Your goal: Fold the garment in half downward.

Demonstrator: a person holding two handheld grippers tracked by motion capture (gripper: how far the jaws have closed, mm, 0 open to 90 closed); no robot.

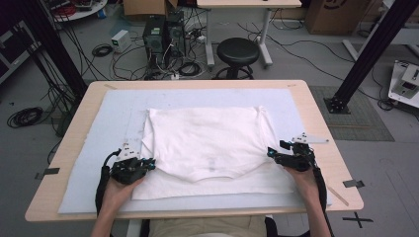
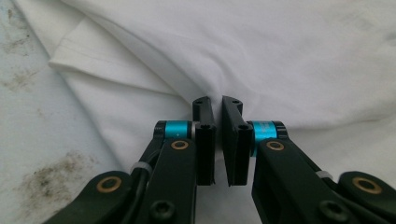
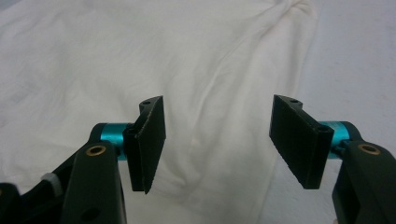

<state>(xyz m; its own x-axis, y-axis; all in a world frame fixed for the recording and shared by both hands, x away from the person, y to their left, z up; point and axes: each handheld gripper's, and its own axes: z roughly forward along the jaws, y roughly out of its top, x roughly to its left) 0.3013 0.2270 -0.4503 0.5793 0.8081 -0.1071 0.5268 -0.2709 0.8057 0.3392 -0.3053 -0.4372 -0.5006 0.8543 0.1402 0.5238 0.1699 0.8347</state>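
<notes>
A white T-shirt (image 1: 207,143) lies spread flat on a pale padded mat (image 1: 113,113), its lower part folded over. At the shirt's left edge my left gripper (image 1: 150,165) is shut, and in the left gripper view its jaws (image 2: 218,103) pinch a gathered fold of the shirt (image 2: 280,56). My right gripper (image 1: 272,152) sits at the shirt's right edge. In the right gripper view this gripper (image 3: 217,135) stands open over the shirt (image 3: 140,56), with nothing pressed between its pads.
The mat covers most of a wooden table (image 1: 321,128). Dark stains (image 2: 51,172) mark the mat left of the shirt. Beyond the far edge stand a black stool (image 1: 238,52), computer towers (image 1: 163,34) and loose cables on the floor.
</notes>
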